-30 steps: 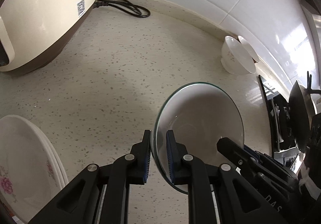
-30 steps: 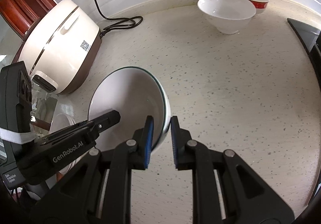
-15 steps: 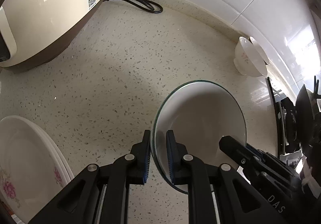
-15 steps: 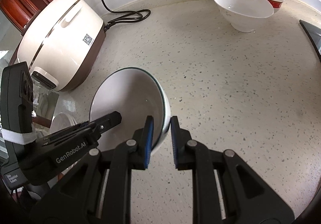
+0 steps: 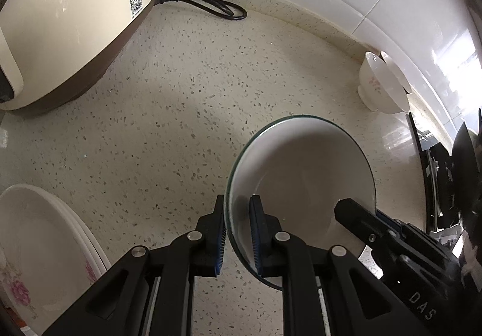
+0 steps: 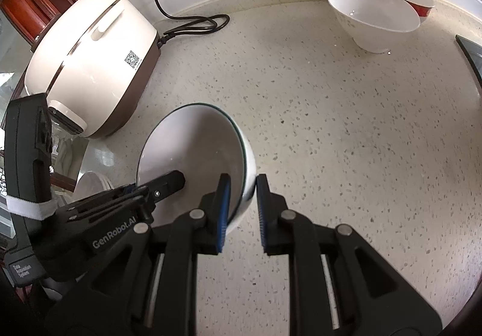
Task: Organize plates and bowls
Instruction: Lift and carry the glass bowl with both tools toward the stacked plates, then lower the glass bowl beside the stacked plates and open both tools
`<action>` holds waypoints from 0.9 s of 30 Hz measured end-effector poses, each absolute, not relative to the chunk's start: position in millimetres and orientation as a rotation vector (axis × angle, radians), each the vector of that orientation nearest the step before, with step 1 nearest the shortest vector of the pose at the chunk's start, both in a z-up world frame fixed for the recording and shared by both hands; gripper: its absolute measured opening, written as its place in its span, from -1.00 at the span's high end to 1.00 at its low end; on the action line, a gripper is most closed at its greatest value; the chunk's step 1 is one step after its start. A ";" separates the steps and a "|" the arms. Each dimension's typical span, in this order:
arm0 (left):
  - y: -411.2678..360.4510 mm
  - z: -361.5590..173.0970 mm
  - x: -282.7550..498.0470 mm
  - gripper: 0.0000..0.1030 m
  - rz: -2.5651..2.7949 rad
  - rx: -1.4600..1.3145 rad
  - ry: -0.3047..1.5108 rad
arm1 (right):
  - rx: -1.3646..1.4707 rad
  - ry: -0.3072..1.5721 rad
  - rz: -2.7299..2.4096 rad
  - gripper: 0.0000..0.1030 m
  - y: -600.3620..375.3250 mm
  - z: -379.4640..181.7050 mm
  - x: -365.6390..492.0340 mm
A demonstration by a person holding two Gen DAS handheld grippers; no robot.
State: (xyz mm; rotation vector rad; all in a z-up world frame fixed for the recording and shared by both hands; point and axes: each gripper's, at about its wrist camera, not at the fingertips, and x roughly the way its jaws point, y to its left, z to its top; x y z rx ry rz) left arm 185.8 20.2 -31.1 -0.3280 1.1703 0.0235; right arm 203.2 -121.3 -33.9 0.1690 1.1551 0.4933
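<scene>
A white bowl with a dark green rim (image 5: 304,185) (image 6: 195,155) hangs above the speckled counter, gripped from both sides. My left gripper (image 5: 238,224) is shut on its left rim, and my right gripper (image 6: 242,203) is shut on its right rim. Each gripper shows in the other's view: the right one (image 5: 376,233) at the bowl's far edge, the left one (image 6: 156,185) reaching into the bowl from the left. Two more white bowls (image 6: 373,20) (image 5: 382,86) stand by the back wall, the farther with a red band (image 6: 418,4). A stack of flowered plates (image 5: 39,251) lies at the lower left.
A cream rice cooker (image 6: 90,65) (image 5: 66,20) stands at the left with its black cord (image 6: 192,26) looped along the wall. A black stove edge (image 5: 421,173) and dark cookware (image 5: 464,173) sit at the right. Speckled counter (image 6: 346,140) stretches between bowl and wall.
Both grippers keep their grip on the bowl. The rice cooker, cord and far bowls have drifted across both views, as if the held bowl has shifted slightly over the counter.
</scene>
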 end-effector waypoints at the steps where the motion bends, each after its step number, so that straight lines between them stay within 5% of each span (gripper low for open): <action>1: 20.6 -30.8 185.5 0.72 0.025 -0.322 1.168 | 0.173 1.158 0.493 0.61 -121.5 -34.6 203.7; 19: 28.0 -25.6 180.7 0.63 0.123 -0.286 1.150 | 0.226 1.195 0.561 0.52 -112.0 -41.0 208.3; 21: 25.9 -20.9 181.0 0.55 0.148 -0.255 1.132 | 0.225 1.197 0.572 0.50 -110.0 -41.1 208.4; 23: 23.2 -16.4 180.1 0.23 0.166 -0.228 1.114 | 0.234 1.199 0.597 0.45 -108.5 -41.3 207.9; 27: 21.8 -11.9 179.2 0.07 0.228 -0.192 1.096 | 0.244 1.202 0.630 0.38 -108.7 -41.3 207.2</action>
